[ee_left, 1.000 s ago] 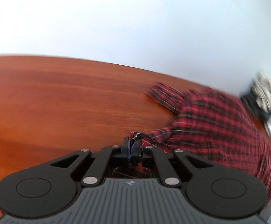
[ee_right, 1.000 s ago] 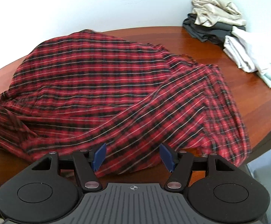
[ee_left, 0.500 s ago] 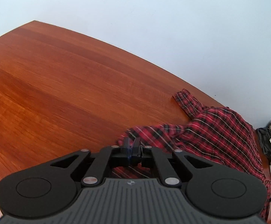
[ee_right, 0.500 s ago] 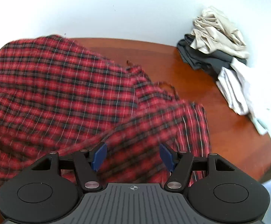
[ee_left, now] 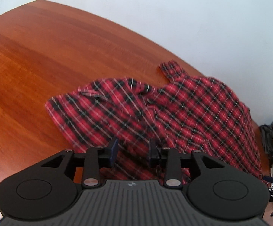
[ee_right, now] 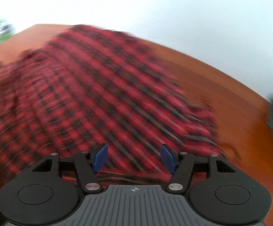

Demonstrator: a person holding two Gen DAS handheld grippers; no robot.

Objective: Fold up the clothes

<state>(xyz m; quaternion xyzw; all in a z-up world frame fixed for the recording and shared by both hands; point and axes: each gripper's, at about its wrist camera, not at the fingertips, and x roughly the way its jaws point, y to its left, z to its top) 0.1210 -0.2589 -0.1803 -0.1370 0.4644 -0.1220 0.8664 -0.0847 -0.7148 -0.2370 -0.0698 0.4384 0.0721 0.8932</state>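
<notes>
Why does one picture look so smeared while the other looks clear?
Right wrist view: motion blur smears the red-and-black plaid shirt and wooden table; only the right gripper is sharp. Left wrist view: the shirt's checks read clearly, though fisheye bends the table edge.

The left gripper point(ee_left: 132, 151) is matte black plastic: two rounded lobes, each with a shallow circular recess, flank a grey ribbed central plate that carries a small crosshair mark near its front edge. From the plate two black link arms run forward, each pinned by silver round-headed screws, with smaller silver screws farther out on triangular cut-out brackets. Its fingertip pads point(ee_left: 113, 151) are dark navy blue. The right gripper point(ee_right: 133, 158) has the same build, with brighter blue pads point(ee_right: 99, 157) and the same crosshair mark.
</notes>
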